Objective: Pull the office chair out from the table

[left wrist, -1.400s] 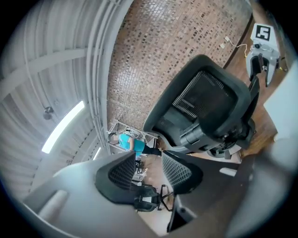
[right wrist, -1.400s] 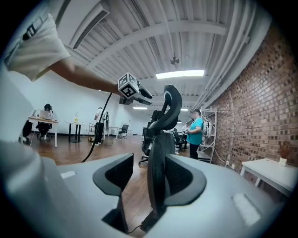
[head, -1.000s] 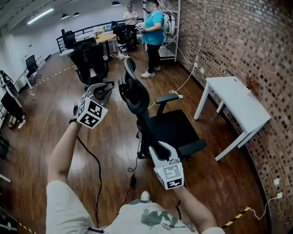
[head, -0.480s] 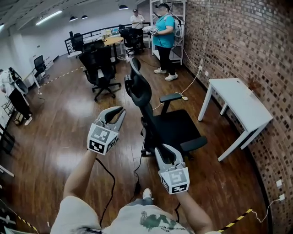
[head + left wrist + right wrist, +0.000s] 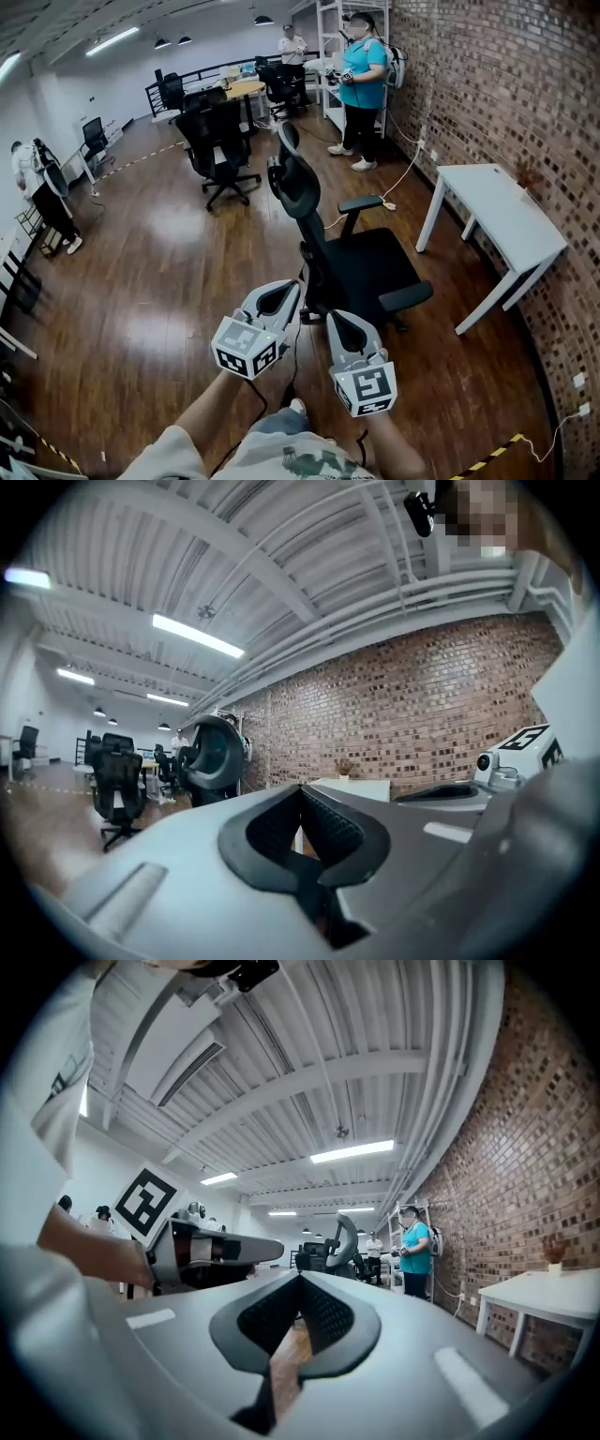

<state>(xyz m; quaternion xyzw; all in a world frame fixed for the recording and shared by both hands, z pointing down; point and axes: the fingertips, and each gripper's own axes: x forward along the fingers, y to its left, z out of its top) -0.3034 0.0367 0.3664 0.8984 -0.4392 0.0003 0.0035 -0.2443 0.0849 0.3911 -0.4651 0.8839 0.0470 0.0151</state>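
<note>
Left gripper point(image 5: 281, 296) and right gripper point(image 5: 341, 325), jaws just closed on nothing, have withdrawn from the black mesh office chair point(image 5: 352, 258), itself well clear of the white rectangular table point(image 5: 502, 220); pull seems done

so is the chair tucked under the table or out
Out. The chair stands apart from the table, with bare floor between them.
</note>
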